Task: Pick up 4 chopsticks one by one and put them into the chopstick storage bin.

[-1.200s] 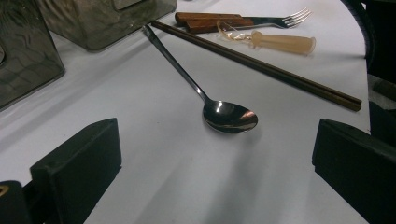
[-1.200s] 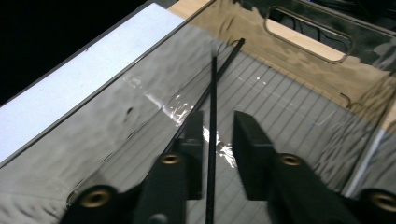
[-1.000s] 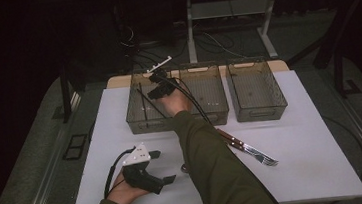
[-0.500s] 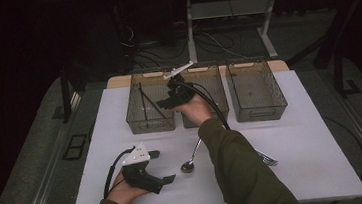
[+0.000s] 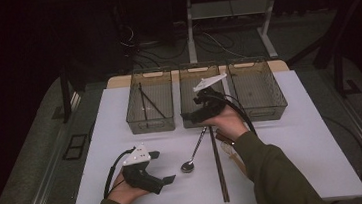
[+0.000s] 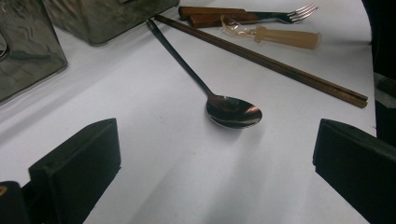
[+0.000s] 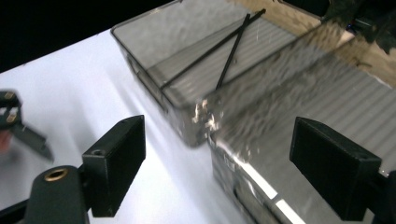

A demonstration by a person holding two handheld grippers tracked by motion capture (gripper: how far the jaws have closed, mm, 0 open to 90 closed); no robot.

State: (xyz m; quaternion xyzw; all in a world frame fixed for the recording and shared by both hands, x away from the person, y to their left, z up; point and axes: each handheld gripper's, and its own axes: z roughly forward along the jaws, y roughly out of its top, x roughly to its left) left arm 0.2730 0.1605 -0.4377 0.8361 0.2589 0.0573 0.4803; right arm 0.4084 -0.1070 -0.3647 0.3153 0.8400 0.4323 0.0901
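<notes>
Two hand-held grippers: left (image 5: 169, 179) gaping, idle; right (image 5: 186, 116) empty, jaws just opening.
Next: descend squarely over chopstick (image 5: 218, 161), clench mid-shaft.

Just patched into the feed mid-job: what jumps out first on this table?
Three clear bins line the table's far edge; the left bin holds black chopsticks. The right tool hangs open and empty by the middle bin, while a spoon and brown chopsticks lie loose in front.

Three bins (image 5: 151, 125) are set in a row at twelve o'clock. A spoon (image 5: 194, 153) is laid at six o'clock of the middle bin (image 5: 190, 88), chopsticks (image 5: 218, 163) at its three o'clock.
</notes>
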